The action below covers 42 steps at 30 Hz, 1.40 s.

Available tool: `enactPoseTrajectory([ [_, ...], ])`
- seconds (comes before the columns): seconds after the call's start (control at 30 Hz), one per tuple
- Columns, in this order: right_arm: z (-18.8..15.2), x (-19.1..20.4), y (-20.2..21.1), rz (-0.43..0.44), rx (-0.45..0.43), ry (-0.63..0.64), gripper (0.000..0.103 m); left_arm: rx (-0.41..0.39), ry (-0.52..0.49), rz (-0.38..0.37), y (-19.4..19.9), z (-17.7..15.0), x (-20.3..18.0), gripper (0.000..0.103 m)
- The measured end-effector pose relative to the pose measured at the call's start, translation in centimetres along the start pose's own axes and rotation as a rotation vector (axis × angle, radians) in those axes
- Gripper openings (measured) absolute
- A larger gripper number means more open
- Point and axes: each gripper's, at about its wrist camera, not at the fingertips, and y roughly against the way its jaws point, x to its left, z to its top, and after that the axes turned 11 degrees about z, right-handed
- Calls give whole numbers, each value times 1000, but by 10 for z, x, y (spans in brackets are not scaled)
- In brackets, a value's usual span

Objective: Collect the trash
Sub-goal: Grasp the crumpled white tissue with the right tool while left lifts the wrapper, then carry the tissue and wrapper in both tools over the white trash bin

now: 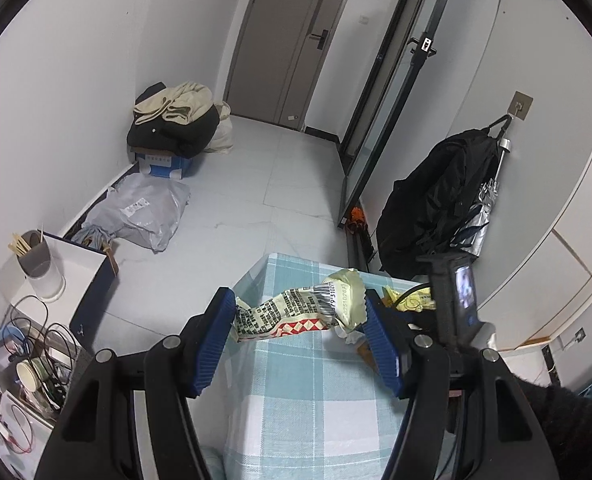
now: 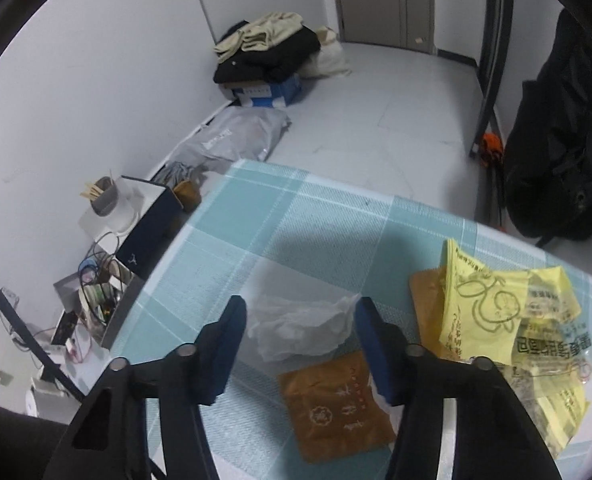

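Left wrist view: I see my left gripper (image 1: 298, 316) above the checked tablecloth (image 1: 316, 400). Its jaws are wide apart, and a crumpled snack wrapper (image 1: 296, 312) spans the gap between the blue pads (image 1: 211, 340). I cannot tell whether the wrapper is pinched at its ends or merely lying between them. My right gripper (image 1: 454, 304) shows at the far right edge; its jaw state is not readable here.

Right wrist view: my right gripper (image 2: 300, 336) has its jaws apart, around a crumpled white tissue (image 2: 300, 330) lying on the tablecloth (image 2: 296, 232), without clamping it. A brown packet (image 2: 338, 406) lies just below the tissue. A yellow plastic bag (image 2: 508, 320) lies to the right.
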Motion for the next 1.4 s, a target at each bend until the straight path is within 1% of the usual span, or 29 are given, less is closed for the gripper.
enactPoseTrajectory([
  [0.03,-1,-1,-3,1,11,0,46,2,5,0,0,0,1,61],
  [0.1,-1,-1,-7,-15,29,4,31,7,9,3,-1,0,1,61],
  [0.17,-2,-1,-10,-17,39,7,29,13,18,-1,-2,0,1,61],
  [0.27,-3,-1,-7,-13,34,13,19,20,23,0,-3,1,0,61],
  [0.37,-2,-2,1,-4,19,6,17,25,30,-8,-4,3,-2,61],
  [0.5,-6,0,16,8,-15,-3,16,13,17,11,-3,4,-4,61],
  [0.63,-20,-1,40,28,-66,-11,16,14,22,16,-4,3,-5,61],
  [0.8,-49,2,75,52,-124,-46,16,16,10,16,-4,0,-12,61],
  [1.0,-85,9,122,58,-190,-70,16,5,-46,7,0,-5,-29,61],
  [1.23,-120,12,161,27,-245,-120,15,5,-137,0,4,-21,-55,61],
  [1.4,-153,17,196,12,-303,-156,15,16,-195,-11,4,-29,-72,61],
])
